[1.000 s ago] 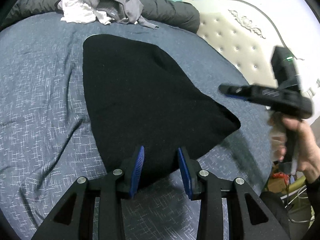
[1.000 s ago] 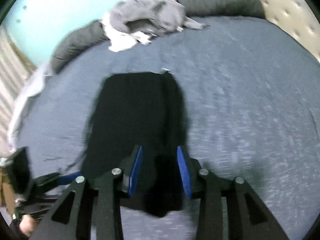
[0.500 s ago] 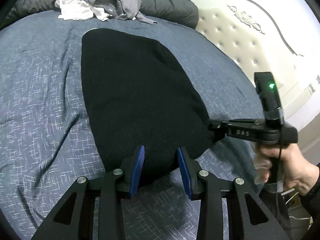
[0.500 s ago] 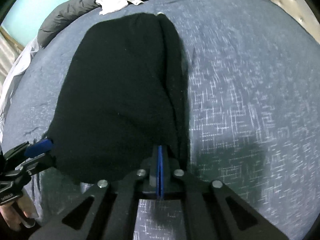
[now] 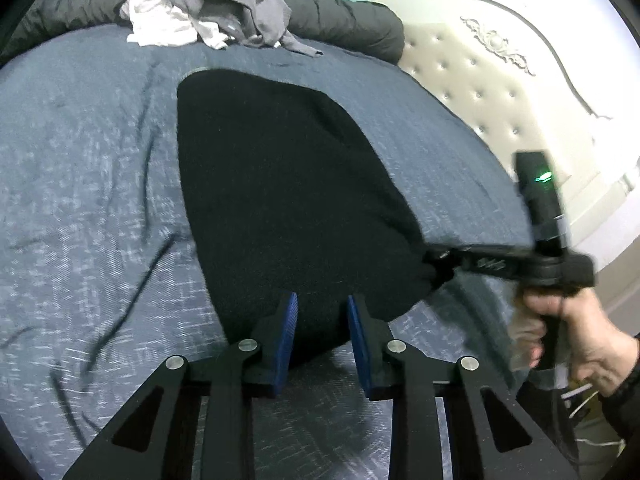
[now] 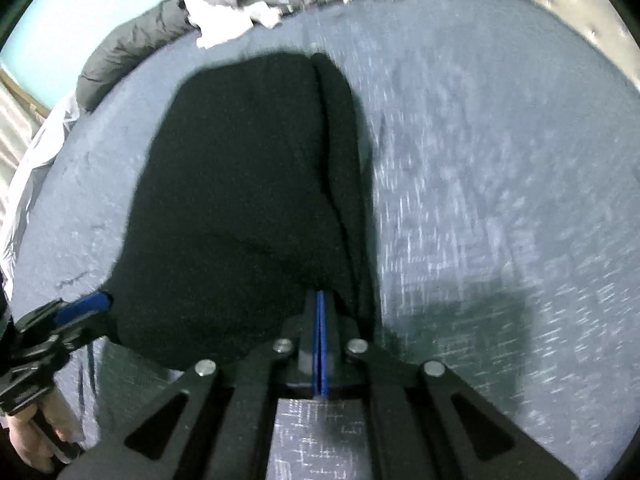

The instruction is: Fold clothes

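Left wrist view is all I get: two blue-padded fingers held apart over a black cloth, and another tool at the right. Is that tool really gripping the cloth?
Observer: It looks so. In the right wrist view, the right gripper has its blue pads pressed together at the near edge of the black garment.
Visitor: Is the cloth just one flat layer?
Observer: No. From that side, a long strip along its right edge lies folded over the rest.
Visitor: Is there anything past the left side of the bed?
Observer: Yes, pale fabric drapes down there, off the edge of the bed.
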Action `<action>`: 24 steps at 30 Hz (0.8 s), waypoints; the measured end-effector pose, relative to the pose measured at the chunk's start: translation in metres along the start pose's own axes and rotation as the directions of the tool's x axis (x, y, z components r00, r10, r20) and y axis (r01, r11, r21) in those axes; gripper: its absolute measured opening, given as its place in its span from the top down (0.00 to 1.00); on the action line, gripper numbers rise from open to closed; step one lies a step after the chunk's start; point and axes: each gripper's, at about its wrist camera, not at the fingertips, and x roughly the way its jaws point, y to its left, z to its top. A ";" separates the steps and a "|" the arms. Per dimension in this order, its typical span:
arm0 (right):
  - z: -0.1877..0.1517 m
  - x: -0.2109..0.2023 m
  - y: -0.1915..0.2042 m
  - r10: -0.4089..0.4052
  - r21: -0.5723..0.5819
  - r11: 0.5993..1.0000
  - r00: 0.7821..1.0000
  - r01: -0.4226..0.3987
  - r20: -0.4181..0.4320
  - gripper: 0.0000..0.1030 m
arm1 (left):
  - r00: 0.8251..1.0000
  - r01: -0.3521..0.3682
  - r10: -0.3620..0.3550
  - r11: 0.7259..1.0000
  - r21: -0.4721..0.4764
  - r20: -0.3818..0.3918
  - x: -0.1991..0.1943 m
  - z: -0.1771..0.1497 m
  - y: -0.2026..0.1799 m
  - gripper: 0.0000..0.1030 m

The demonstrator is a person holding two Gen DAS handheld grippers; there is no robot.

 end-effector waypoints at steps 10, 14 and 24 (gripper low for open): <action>-0.013 0.018 0.005 -0.059 -0.029 0.998 0.998 0.058 -0.026 1.00 | 1.000 -0.020 0.020 1.000 0.006 -0.004 0.004 -0.003 -0.002 0.74; -0.014 0.025 0.005 -0.067 -0.026 0.997 0.997 0.066 -0.034 1.00 | 1.000 -0.015 0.015 1.000 0.004 -0.008 0.005 -0.003 0.001 0.75; -0.012 0.005 0.003 -0.043 -0.007 0.999 0.999 0.043 -0.005 1.00 | 0.999 -0.031 0.031 0.999 -0.043 0.015 -0.012 0.002 0.013 0.77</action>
